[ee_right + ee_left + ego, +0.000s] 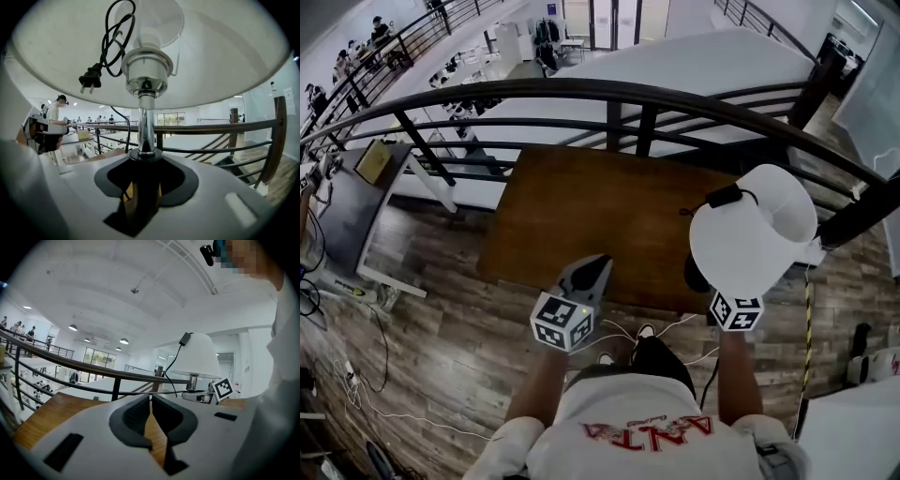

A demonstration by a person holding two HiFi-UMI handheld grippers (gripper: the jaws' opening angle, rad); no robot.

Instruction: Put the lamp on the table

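Note:
A white-shaded lamp (pixel 750 239) with a chrome stem (pixel 146 126) is held upright over the right front part of the brown wooden table (pixel 581 216). My right gripper (pixel 140 187) is shut on the lamp's dark base, and the shade hides its jaws in the head view. The lamp's black cord is coiled up by the shade, with its plug (pixel 91 80) hanging free. My left gripper (pixel 598 265) hovers over the table's front edge, shut with nothing in it. In the left gripper view the lamp (pixel 197 359) stands off to the right.
A black curved metal railing (pixel 581 94) runs along the table's far side, with a drop to a lower floor behind it. A grey desk (pixel 347 211) stands at the left. Cables (pixel 375 394) lie on the plank floor.

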